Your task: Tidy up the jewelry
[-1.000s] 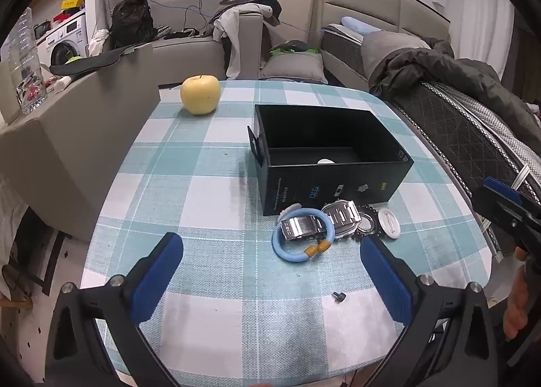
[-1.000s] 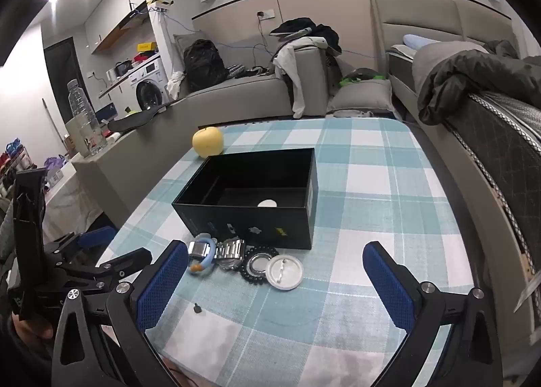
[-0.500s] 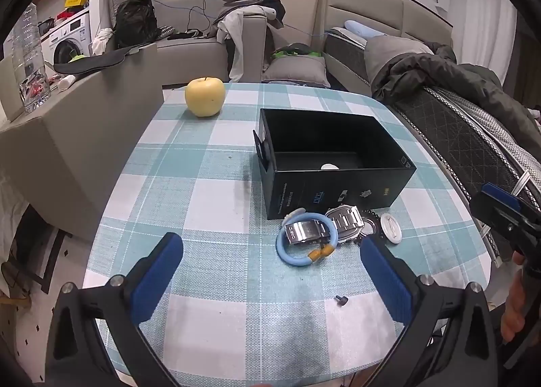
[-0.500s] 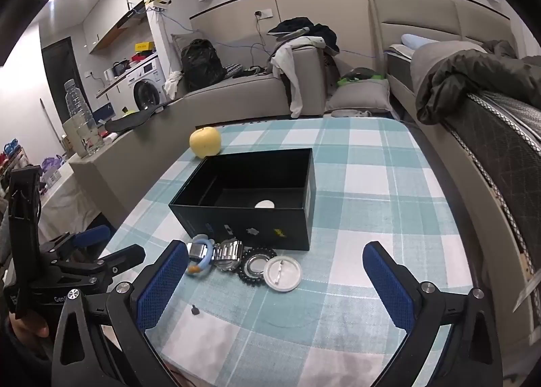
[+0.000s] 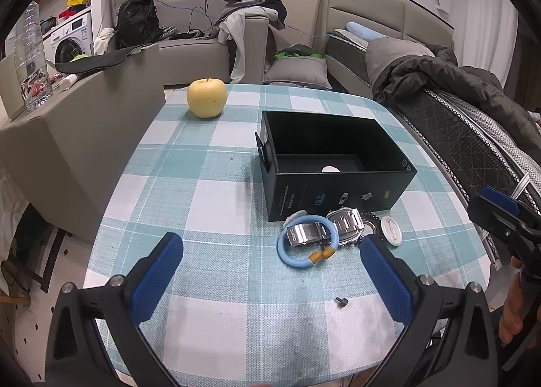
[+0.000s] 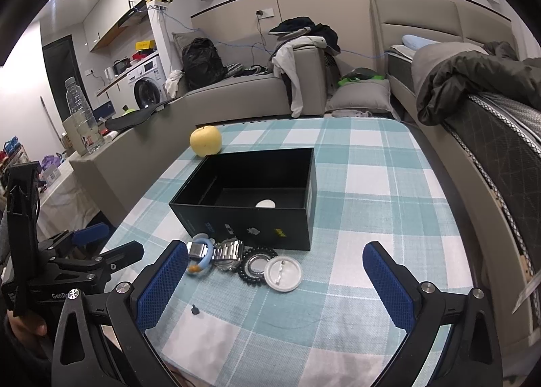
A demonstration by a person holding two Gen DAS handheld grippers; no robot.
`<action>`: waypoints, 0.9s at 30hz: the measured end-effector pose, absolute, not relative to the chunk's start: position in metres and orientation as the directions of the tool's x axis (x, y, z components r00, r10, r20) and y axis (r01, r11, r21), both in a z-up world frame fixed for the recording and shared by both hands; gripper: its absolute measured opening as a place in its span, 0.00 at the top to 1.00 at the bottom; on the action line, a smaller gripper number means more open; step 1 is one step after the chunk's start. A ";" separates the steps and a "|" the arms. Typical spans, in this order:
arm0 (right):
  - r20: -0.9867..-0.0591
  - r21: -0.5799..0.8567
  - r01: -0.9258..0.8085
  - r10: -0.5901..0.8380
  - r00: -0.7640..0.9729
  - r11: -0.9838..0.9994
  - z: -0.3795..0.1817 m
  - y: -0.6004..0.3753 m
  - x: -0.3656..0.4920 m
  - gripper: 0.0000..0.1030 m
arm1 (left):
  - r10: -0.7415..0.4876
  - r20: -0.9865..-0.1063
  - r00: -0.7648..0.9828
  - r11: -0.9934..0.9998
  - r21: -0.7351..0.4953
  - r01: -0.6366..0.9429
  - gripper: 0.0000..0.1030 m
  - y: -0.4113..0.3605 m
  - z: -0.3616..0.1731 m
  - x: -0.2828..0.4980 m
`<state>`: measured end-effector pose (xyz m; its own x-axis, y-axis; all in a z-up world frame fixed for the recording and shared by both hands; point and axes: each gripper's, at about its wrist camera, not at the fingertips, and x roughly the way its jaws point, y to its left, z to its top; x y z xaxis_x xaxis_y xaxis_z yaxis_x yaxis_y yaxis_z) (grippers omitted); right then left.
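I am holding my left claw [image 5: 270,272] and right claw [image 6: 275,273] released above the checked table [image 5: 203,197]. The jewelry [image 5: 333,231] is lying just near of the black box [image 5: 334,167], whose small print I cannot read. A yellow apple [image 5: 206,97] is sitting far left.

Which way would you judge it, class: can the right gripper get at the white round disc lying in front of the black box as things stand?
Probably yes. The right gripper is open and empty, and the white disc lies flat on the table ahead of it, uncovered. The beaded ring touches its left edge, so that might get nudged.
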<state>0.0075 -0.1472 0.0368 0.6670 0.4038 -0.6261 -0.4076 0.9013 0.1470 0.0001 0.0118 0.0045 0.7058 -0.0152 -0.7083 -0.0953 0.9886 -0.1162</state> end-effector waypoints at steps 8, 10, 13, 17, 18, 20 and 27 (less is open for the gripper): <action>-0.631 0.145 -0.404 0.399 0.665 0.903 0.037 -0.147 0.009 0.00 | -0.009 -0.703 0.711 0.989 -0.114 -0.099 0.01 0.013 0.006 0.001; -0.631 0.145 -0.405 0.399 0.665 0.903 0.037 -0.147 0.009 0.00 | -0.008 -0.703 0.711 0.988 -0.113 -0.101 0.01 0.013 0.005 0.002; -0.631 0.142 -0.407 0.399 0.665 0.902 0.036 -0.146 0.009 0.00 | -0.010 -0.704 0.711 0.988 -0.115 -0.100 0.01 0.013 0.006 0.000; -0.634 0.138 -0.407 0.396 0.665 0.903 0.035 -0.145 0.009 0.00 | -0.009 -0.703 0.711 0.988 -0.114 -0.100 0.01 0.014 0.006 0.000; -0.634 0.138 -0.406 0.396 0.664 0.903 0.035 -0.145 0.009 0.00 | -0.009 -0.703 0.711 0.988 -0.114 -0.100 0.01 0.014 0.006 0.000; -0.633 0.137 -0.406 0.395 0.665 0.904 0.035 -0.145 0.009 0.00 | -0.008 -0.703 0.711 0.988 -0.114 -0.102 0.01 0.014 0.006 0.000; -0.634 0.138 -0.404 0.395 0.665 0.904 0.034 -0.145 0.009 0.00 | -0.010 -0.703 0.711 0.988 -0.115 -0.100 0.01 0.014 0.006 0.000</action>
